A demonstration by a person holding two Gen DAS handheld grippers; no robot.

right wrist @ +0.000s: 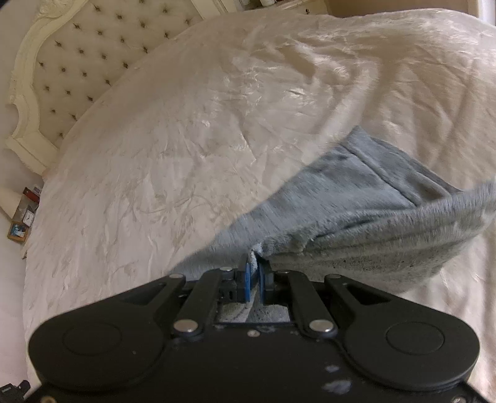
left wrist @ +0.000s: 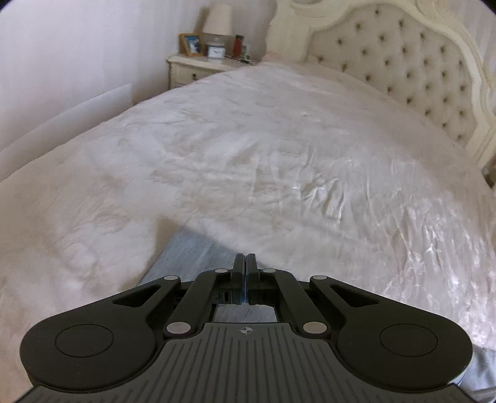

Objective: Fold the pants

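Note:
The grey-blue fleece pants [right wrist: 356,210] lie on the white bedspread [right wrist: 186,139], bunched and lifted at the near edge. My right gripper [right wrist: 254,263] is shut on a fold of the pants, with cloth pinched between its blue pads [right wrist: 247,279]. In the left wrist view a strip of the pants [left wrist: 192,251] shows just beneath and ahead of my left gripper [left wrist: 245,259]. Its jaws are pressed together; a thin blue sliver shows between them, and I cannot tell whether it is cloth.
The bed fills both views, with a tufted cream headboard [left wrist: 403,68] at its far end, which also shows in the right wrist view [right wrist: 102,46]. A white nightstand [left wrist: 198,66] holds a lamp [left wrist: 218,18], a framed photo and small items.

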